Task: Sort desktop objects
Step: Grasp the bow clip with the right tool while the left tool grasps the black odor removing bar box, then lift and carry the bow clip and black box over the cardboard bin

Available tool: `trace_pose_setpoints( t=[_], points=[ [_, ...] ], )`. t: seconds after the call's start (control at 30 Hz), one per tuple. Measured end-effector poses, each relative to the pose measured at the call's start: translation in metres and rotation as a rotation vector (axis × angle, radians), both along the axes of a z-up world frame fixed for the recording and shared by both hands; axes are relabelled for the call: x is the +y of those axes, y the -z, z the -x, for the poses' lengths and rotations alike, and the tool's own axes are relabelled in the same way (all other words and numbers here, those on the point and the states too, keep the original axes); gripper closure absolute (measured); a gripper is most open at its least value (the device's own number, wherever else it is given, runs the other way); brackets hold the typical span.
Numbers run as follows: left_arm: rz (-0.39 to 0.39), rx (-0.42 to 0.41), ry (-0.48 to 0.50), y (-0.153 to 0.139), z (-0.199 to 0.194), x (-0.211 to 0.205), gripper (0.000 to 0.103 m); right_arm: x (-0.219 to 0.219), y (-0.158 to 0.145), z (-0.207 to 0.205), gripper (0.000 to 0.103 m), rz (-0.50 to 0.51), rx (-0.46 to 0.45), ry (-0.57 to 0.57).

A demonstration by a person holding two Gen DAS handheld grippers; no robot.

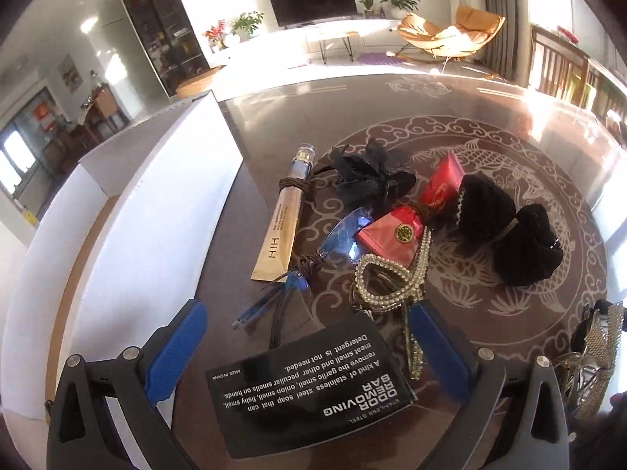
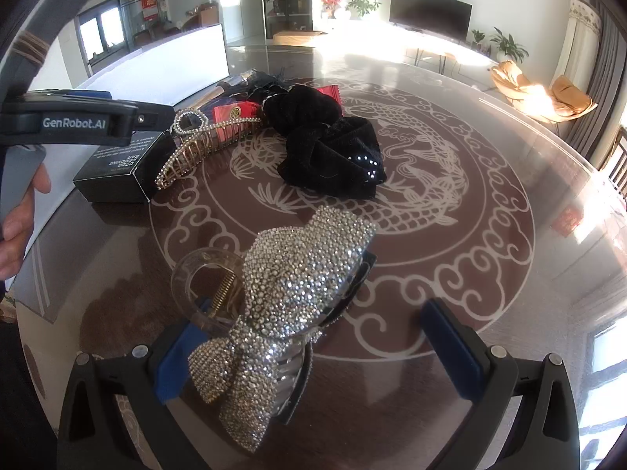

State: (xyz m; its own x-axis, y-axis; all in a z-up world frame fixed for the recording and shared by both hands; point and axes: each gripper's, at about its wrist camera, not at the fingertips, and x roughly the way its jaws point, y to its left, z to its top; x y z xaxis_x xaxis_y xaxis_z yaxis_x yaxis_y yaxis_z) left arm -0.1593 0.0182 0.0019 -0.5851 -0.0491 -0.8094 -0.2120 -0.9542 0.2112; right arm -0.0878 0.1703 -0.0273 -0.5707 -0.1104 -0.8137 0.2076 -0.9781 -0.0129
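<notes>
Left tool (image 1: 305,352) spread around black box (image 1: 309,387), right tool (image 2: 313,352) released, straddling rhinestone bow clip (image 2: 290,297)

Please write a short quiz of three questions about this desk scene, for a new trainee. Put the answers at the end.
1. True or false: the left gripper is shut on the black soap box.
2. Which item lies between the fingers of the right gripper? A) the black scrunchie B) the rhinestone bow hair clip C) the red packet
3. Fill in: the tall white box stands to the ____ of the pile in the left wrist view.

Key
1. False: the gripper is open, with the box between its fingers.
2. B
3. left
</notes>
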Motion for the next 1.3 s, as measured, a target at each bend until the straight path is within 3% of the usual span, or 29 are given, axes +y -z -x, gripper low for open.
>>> trace_pose_setpoints(
  t=[0.07,0.1,0.17,0.3,0.43,0.5,0.63,0.77,1.0,1.1,1.13,1.17,1.2,1.3],
  points=[
    [-0.010,-0.063,0.019,0.015,0.003,-0.009,0.000,0.000,0.000,0.000,0.000,0.000,0.000,0.000],
    [-0.052,-0.097,0.035,0.019,0.003,-0.013,0.000,0.000,0.000,0.000,0.000,0.000,0.000,0.000],
    [-0.087,-0.102,0.059,0.019,-0.008,-0.018,0.000,0.000,0.000,0.000,0.000,0.001,0.000,0.000],
    [-0.131,-0.149,0.212,0.020,-0.039,-0.013,0.000,0.000,0.000,0.000,0.000,0.000,0.000,0.000],
    [-0.031,-0.202,0.403,0.024,-0.071,0.002,0.000,0.000,0.000,0.000,0.000,0.000,0.000,0.000],
    [0.016,-0.203,0.437,0.027,-0.078,0.005,0.000,0.000,0.000,0.000,0.000,0.000,0.000,0.000],
    [-0.018,-0.206,0.341,0.027,-0.064,-0.001,0.000,0.000,0.000,0.000,0.000,0.000,0.000,0.000],
    [-0.136,-0.259,0.212,0.032,-0.043,-0.014,0.000,0.000,0.000,0.000,0.000,0.001,0.000,0.000],
    [-0.143,-0.233,0.149,0.033,-0.044,-0.019,0.000,0.000,0.000,0.000,0.000,0.000,0.000,0.000],
    [-0.165,-0.163,0.147,0.024,-0.061,-0.026,0.045,0.004,-0.002,-0.003,0.000,0.038,0.004,-0.016],
    [-0.175,-0.169,0.143,0.024,-0.065,-0.030,0.045,0.006,-0.005,-0.006,0.008,0.070,0.018,-0.016],
    [-0.169,-0.163,0.143,0.024,-0.070,-0.032,0.045,0.008,-0.008,-0.009,0.030,0.103,0.031,-0.021],
    [-0.165,-0.156,0.144,0.024,-0.076,-0.034,0.045,0.008,-0.011,-0.010,0.039,0.129,0.036,-0.027],
    [-0.203,-0.151,0.120,0.023,-0.091,-0.048,0.045,0.007,-0.014,-0.015,0.045,0.175,0.033,-0.045]
  ],
)
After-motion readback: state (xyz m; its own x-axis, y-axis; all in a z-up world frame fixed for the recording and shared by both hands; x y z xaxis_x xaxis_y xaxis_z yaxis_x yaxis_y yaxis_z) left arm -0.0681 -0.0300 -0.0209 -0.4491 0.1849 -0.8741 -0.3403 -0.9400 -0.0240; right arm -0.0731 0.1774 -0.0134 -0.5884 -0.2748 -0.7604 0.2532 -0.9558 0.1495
